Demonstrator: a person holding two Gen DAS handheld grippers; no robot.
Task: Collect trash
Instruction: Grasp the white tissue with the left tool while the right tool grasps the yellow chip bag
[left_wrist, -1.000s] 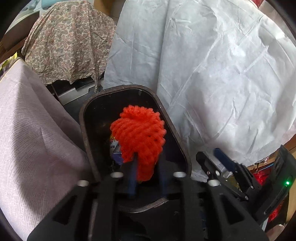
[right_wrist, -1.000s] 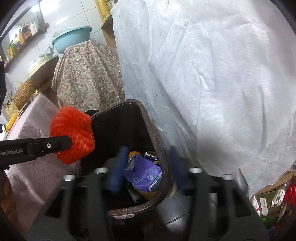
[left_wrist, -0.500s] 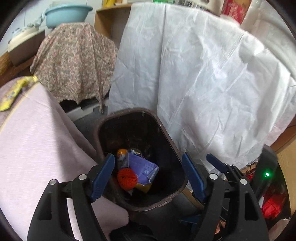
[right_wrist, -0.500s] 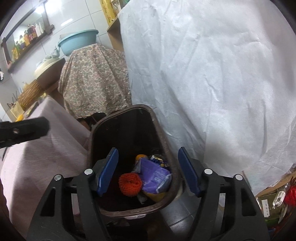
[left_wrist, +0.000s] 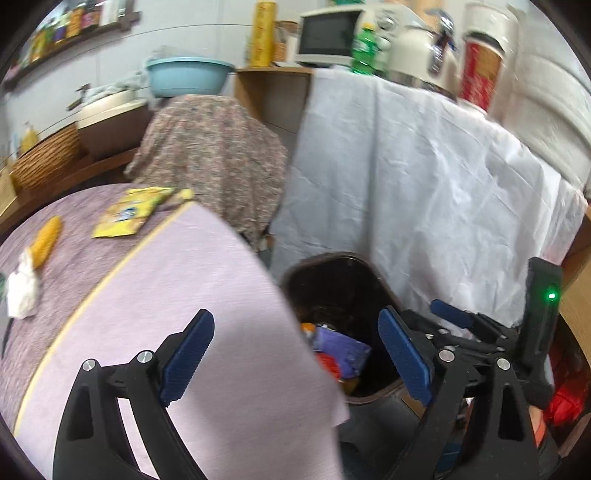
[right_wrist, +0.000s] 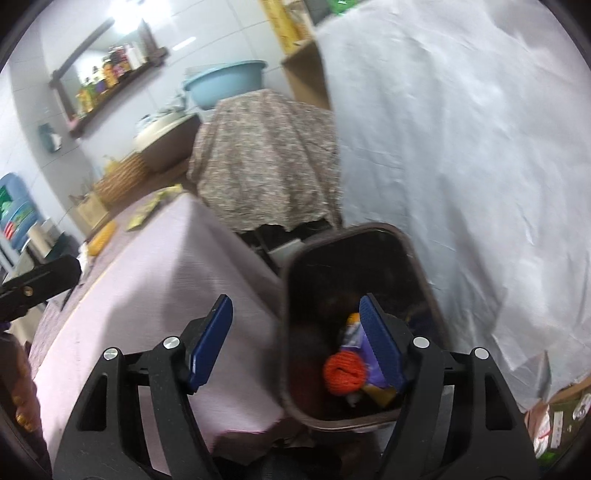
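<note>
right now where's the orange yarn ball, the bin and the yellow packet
orange yarn ball (right_wrist: 345, 373), right wrist view, middle of the ball
bin (right_wrist: 419, 266), right wrist view, right rim
yellow packet (left_wrist: 127, 214), left wrist view, middle of the packet

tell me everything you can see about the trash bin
The trash bin is dark brown, plastic-looking, with a rounded rectangular rim and an open top. It stands upright on the floor, close between the purple tablecloth and the white sheet. Inside lie an orange yarn ball, a purple wrapper and other scraps; the far half of the interior is dark.
</note>
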